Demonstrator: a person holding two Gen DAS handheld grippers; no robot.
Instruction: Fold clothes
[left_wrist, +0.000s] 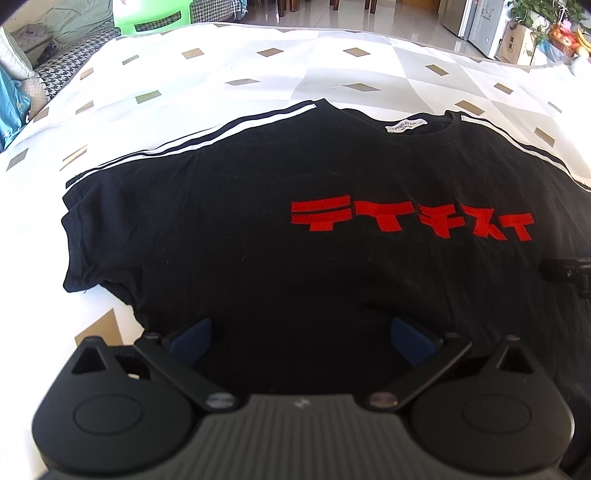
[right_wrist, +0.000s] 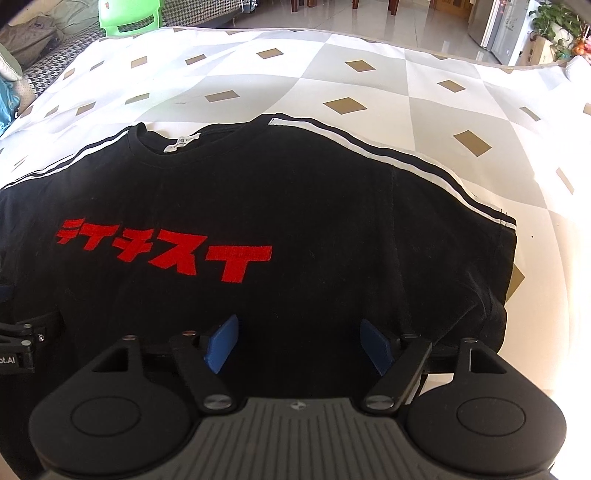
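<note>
A black T-shirt (left_wrist: 258, 229) with red lettering and white shoulder stripes lies flat, front up, collar far from me; it also fills the right wrist view (right_wrist: 314, 221). My left gripper (left_wrist: 301, 336) hovers over the shirt's lower left part, its blue pads wide apart with only flat cloth below them. Over the lower right part my right gripper (right_wrist: 298, 341) stands open too, nothing pinched between its blue pads. Each gripper shows at the other view's edge: the right gripper (left_wrist: 569, 271) and the left gripper (right_wrist: 22, 339).
The shirt rests on a bed cover (right_wrist: 369, 85) of white and grey diamonds with tan patches. Beyond its far edge are a green plastic chair (left_wrist: 151, 16), a houndstooth sofa (left_wrist: 62, 61), a tiled floor and a fridge (left_wrist: 480, 22) with plants beside it.
</note>
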